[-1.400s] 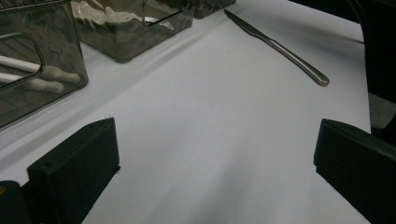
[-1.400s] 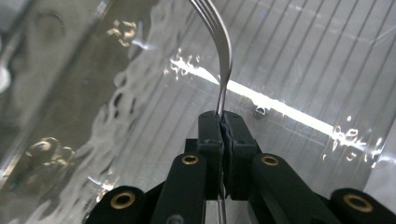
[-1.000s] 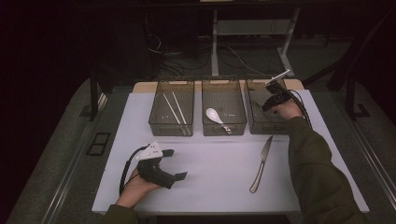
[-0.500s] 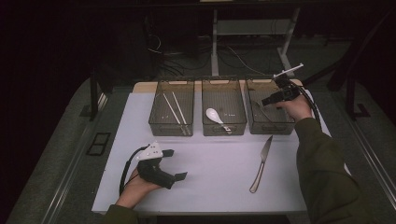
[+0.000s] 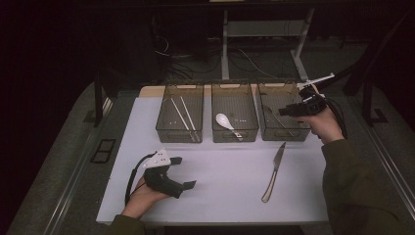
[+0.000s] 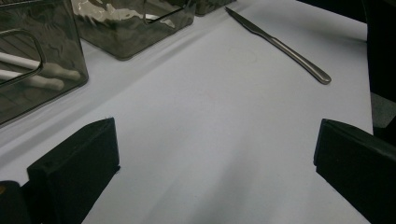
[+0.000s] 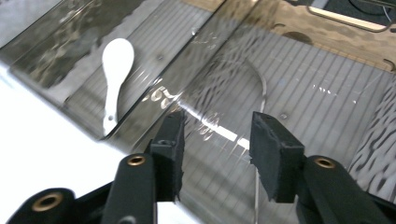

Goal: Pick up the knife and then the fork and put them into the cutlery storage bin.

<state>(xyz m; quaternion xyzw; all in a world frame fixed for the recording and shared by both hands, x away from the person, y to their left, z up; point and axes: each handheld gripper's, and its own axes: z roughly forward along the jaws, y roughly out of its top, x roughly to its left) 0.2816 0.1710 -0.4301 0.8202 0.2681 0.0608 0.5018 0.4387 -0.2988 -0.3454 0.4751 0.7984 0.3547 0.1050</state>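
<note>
Hovering hand-held gripper (image 7: 215,140), jaws apart, above binned knife (image 7: 261,93).

My right gripper (image 5: 288,111) raised, jaws just opened partway, nothing between them. My left gripper (image 5: 182,172) resting low, jaws spread wide, empty.

Dim room; dark floor (image 5: 58,73); white table (image 5: 230,186); pale desk frame (image 5: 259,34) behind; tangled cables (image 5: 244,61) on floor

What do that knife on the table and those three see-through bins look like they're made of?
The knife looks like one piece of brushed steel: grey all over with a soft sheen. The bins seem to be smoked clear plastic: tinted, glossy walls with rippled reflections, and the white spoon shows through.
</note>
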